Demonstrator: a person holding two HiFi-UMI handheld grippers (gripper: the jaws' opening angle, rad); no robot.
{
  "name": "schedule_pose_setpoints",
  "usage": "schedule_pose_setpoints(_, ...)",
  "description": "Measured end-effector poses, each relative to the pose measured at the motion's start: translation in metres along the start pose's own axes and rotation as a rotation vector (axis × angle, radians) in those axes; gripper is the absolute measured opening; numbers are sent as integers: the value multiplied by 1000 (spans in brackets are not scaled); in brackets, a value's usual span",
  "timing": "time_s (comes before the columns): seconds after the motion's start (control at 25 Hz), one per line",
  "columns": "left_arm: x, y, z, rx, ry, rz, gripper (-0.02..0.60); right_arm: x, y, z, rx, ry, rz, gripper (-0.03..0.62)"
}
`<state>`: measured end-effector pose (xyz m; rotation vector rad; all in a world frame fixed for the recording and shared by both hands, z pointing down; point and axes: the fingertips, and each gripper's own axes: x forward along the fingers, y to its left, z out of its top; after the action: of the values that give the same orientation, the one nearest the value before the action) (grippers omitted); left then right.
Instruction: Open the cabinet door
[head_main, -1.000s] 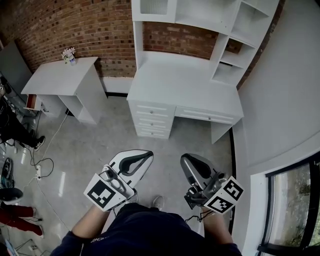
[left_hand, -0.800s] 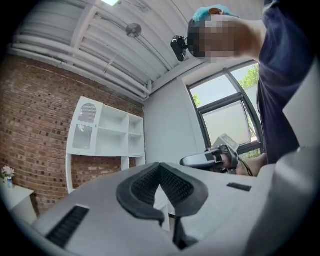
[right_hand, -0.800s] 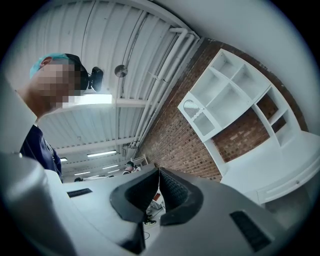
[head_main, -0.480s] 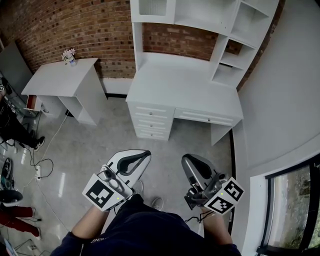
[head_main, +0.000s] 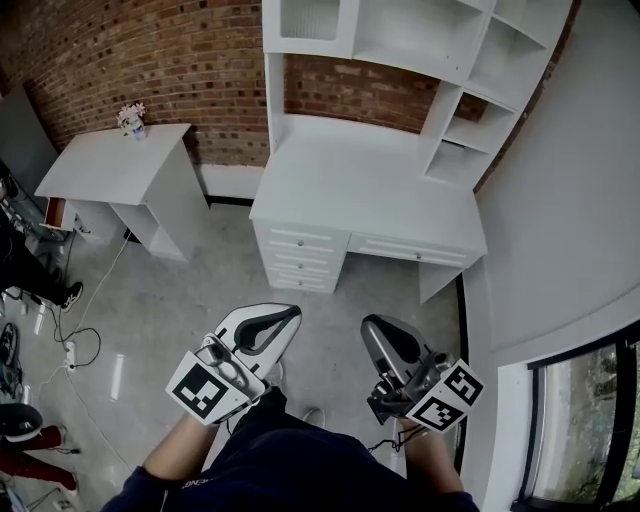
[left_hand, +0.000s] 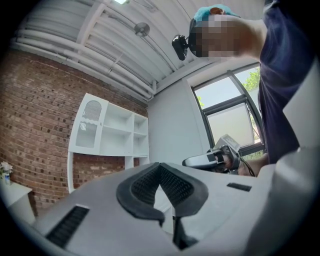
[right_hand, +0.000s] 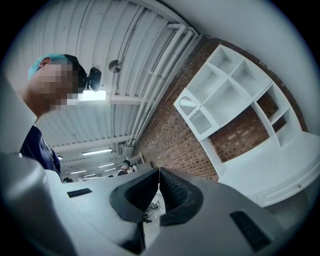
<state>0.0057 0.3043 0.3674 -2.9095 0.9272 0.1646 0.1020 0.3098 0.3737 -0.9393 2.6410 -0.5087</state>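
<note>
We hold our left gripper and right gripper low in the frame. Both are clenched on nothing, because the cabinet door is far off at the top middle.

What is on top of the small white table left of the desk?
A small pot of flowers stands at the back corner of the small table; nothing else shows. The blooms hide the pot's inside.
</note>
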Motion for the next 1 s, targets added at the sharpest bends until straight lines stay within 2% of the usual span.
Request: schedule_pose_setpoints(1.0,45,215,-17,-45,-35,-71,7,200,-86,8,-26,30,-70,26)
